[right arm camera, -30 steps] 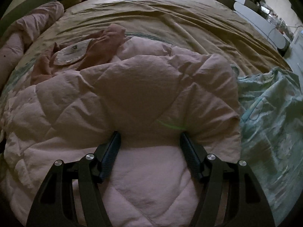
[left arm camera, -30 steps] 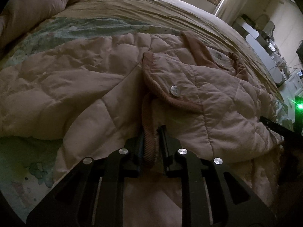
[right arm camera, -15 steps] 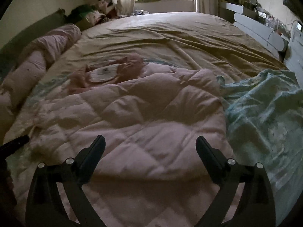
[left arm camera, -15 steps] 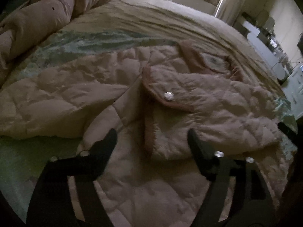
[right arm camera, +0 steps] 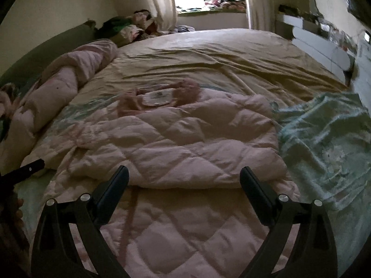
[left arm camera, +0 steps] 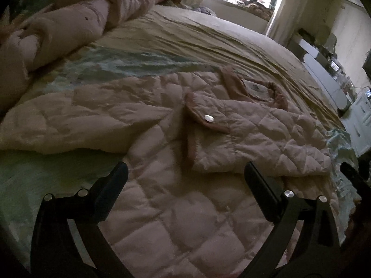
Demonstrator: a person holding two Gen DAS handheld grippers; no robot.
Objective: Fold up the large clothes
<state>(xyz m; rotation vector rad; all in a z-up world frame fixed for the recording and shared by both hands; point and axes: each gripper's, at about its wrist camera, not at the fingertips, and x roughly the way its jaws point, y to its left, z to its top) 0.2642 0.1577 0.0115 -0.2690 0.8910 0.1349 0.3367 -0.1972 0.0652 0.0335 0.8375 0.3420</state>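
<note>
Ahead of both grippers, on the bed (right arm camera: 231, 53), lies the pink quilted jacket (left arm camera: 162, 208), spread flat with one side folded over its middle. The left gripper (left arm camera: 185, 173) hangs above the jacket's lower part, its jaws spread wide after just opening, nothing between them; a snap button (left arm camera: 209, 118) shows further ahead. The right gripper (right arm camera: 184, 177) likewise stands wide apart and empty above the jacket, just before the folded edge, a green blanket (right arm camera: 324, 143) to its right.

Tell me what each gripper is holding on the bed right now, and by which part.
Nothing is held. The left gripper has just been opening and stands wide above the pink quilted jacket, pads clear of it. The right gripper is likewise open and empty.
</note>
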